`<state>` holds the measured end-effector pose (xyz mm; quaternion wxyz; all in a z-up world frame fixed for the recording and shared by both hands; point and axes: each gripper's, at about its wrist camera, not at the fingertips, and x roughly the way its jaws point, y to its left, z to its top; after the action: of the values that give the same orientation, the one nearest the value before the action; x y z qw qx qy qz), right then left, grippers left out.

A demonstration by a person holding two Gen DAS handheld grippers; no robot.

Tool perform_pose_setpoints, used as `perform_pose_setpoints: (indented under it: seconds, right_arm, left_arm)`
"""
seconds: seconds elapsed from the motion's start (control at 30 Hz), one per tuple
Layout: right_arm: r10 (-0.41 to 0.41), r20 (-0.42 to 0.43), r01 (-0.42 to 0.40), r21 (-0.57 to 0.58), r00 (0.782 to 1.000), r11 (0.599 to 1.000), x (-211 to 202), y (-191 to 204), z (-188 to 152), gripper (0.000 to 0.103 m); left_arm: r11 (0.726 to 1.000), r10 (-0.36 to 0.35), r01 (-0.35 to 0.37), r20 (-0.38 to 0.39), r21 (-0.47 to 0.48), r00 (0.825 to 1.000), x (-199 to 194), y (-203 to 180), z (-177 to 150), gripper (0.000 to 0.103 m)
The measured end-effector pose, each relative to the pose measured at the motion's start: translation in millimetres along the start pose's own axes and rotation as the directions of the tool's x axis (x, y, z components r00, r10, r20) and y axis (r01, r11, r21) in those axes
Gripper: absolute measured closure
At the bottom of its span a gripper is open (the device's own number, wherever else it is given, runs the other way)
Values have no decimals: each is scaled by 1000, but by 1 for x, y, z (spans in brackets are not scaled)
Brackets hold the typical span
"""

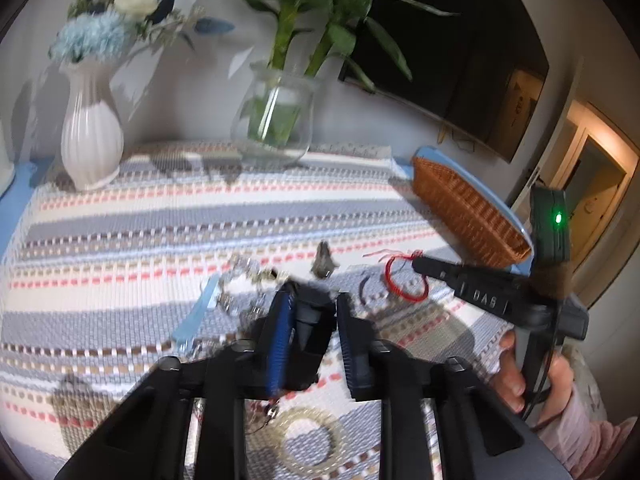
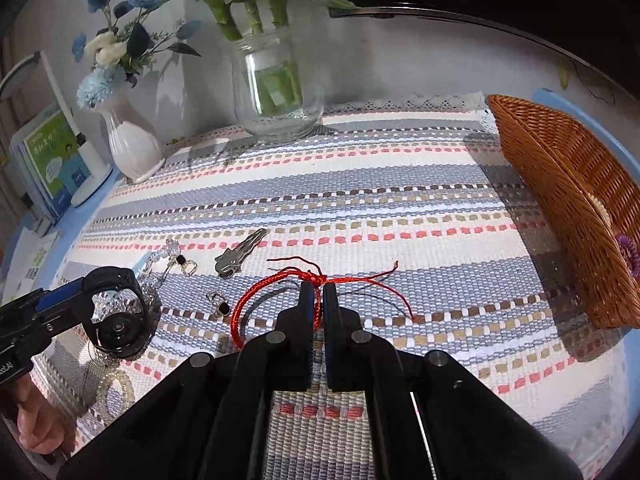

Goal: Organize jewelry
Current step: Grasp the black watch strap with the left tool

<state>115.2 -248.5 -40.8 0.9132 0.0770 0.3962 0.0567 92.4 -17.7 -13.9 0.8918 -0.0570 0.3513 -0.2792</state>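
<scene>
Right gripper (image 2: 319, 286): I have it clamped on the red cord bracelet (image 2: 276, 292) at its knot, frame centre, for lifting.
Left gripper (image 1: 312, 300): jaws apart above silver chains (image 1: 244, 280).
Wicker basket (image 2: 560, 200): right edge, likely destination.

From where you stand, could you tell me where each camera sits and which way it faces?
Left wrist: on the left hand-held gripper, facing the back wall across the striped mat; its own fingers show, and the person's right hand.
Right wrist: on the right hand-held gripper, above the red string bracelet; its own fingers show.
Shared: bracelet, wicker basket, glass vase.
</scene>
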Motion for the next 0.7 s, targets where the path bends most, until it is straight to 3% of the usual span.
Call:
perform_pose_setpoints:
  seconds: [0.17, 0.27, 0.33, 0.37, 0.4, 0.57, 0.7]
  right_arm:
    - [33, 13, -33, 19, 999, 999, -9, -7, -1, 99]
    - [36, 17, -37, 25, 999, 999, -10, -13, -2, 99]
    - [41, 11, -41, 33, 999, 999, -9, -16, -2, 99]
    - [44, 13, -45, 32, 999, 999, -9, -16, -2, 99]
    - [46, 17, -46, 29, 999, 999, -10, -15, -2, 99]
    - [48, 19, -49, 17, 999, 999, -9, -12, -2, 99]
    - [49, 22, -49, 25, 999, 998, -11, -15, -2, 99]
  left_arm:
    - [1000, -20, 20, 27, 11, 999, -11, -10, 19, 96]
    - [999, -34, 34, -18, 19, 999, -10, -10, 17, 94]
    - [1000, -24, 25, -55, 15, 998, -7, -9, 10, 74]
    - [1000, -6, 8, -73, 16, 997, -5, -10, 5, 50]
    - [1000, 14, -13, -79, 17, 997, -2, -10, 1, 41]
    - [995, 90, -95, -169, -19, 982, 22, -11, -7, 41]
    - [992, 111, -122, -214, -39, 971, 36, -19, -14, 42]
